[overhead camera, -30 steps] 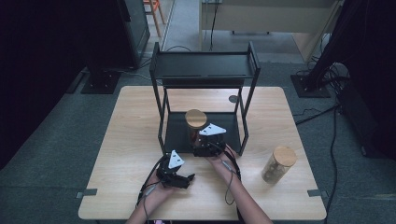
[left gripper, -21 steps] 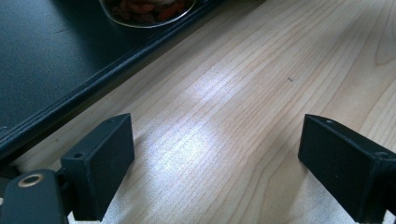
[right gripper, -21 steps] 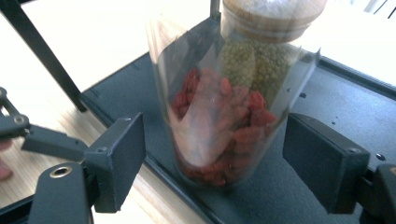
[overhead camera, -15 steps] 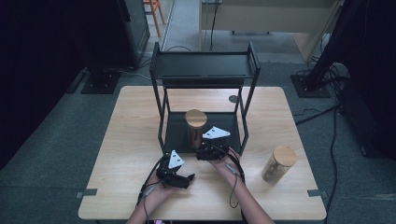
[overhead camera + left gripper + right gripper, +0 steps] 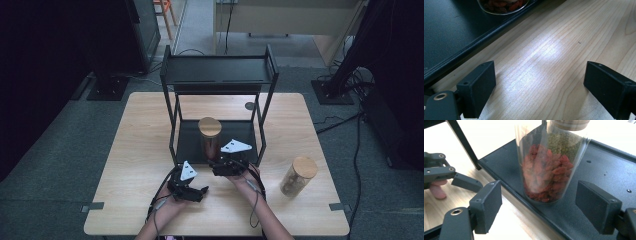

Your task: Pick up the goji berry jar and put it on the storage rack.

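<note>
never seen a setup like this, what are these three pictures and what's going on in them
A person at a wooden table holds a two-jaw hand tool in each hand. The high view looks down from above; the other two come from cameras riding on each tool. The left gripper is open over bare wood. The right gripper is open, facing a glass jar of red dried fruit on the black shelf rack's lower tray. A second jar stands on the table to the right. Nothing is held.

orange stool (image 5: 165, 12) far back | black cabinet (image 5: 142, 30) | floor cables (image 5: 345, 82)
</note>
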{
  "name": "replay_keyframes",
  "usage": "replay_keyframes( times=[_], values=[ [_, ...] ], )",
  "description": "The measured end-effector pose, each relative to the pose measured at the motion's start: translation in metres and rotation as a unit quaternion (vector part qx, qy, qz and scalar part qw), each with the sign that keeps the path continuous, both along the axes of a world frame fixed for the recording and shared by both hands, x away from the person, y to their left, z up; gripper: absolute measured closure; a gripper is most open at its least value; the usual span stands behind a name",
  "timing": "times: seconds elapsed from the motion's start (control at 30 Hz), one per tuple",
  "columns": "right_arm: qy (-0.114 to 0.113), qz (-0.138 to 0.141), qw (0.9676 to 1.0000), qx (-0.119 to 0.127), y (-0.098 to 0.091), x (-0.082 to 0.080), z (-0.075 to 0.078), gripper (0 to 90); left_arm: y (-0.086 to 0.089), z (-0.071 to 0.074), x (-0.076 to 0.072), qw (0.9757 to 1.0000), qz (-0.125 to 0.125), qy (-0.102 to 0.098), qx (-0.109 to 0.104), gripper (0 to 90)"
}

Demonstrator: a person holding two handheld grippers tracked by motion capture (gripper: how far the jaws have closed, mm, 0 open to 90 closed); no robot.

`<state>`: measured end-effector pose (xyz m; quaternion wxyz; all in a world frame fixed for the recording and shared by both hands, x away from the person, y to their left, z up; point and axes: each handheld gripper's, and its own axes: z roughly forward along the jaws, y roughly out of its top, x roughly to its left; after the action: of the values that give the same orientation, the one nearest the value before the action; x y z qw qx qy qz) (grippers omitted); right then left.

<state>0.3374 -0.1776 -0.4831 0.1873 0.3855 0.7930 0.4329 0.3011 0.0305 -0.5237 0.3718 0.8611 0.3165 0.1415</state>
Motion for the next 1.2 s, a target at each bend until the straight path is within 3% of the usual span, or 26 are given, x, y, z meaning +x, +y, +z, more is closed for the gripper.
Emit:
replay_keyframes(
  times=[0.33,0.93,1.2],
  values=[
    [0.004,0.01,0.9999,0.01,-0.007,-0.007,0.0,21.3,0.0,0.0,0.0,1.0,0.0,0.0,0.0,11.0],
    [-0.005,0.021,0.9998,-0.001,-0.015,-0.024,-0.002,21.6,0.0,0.0,0.0,1.0,0.002,0.0,0.0,11.0],
    [-0.001,0.023,0.9996,0.013,-0.023,-0.032,-0.003,22.0,0.0,0.0,0.0,1.0,0.002,0.0,0.0,11.0]
  ],
)
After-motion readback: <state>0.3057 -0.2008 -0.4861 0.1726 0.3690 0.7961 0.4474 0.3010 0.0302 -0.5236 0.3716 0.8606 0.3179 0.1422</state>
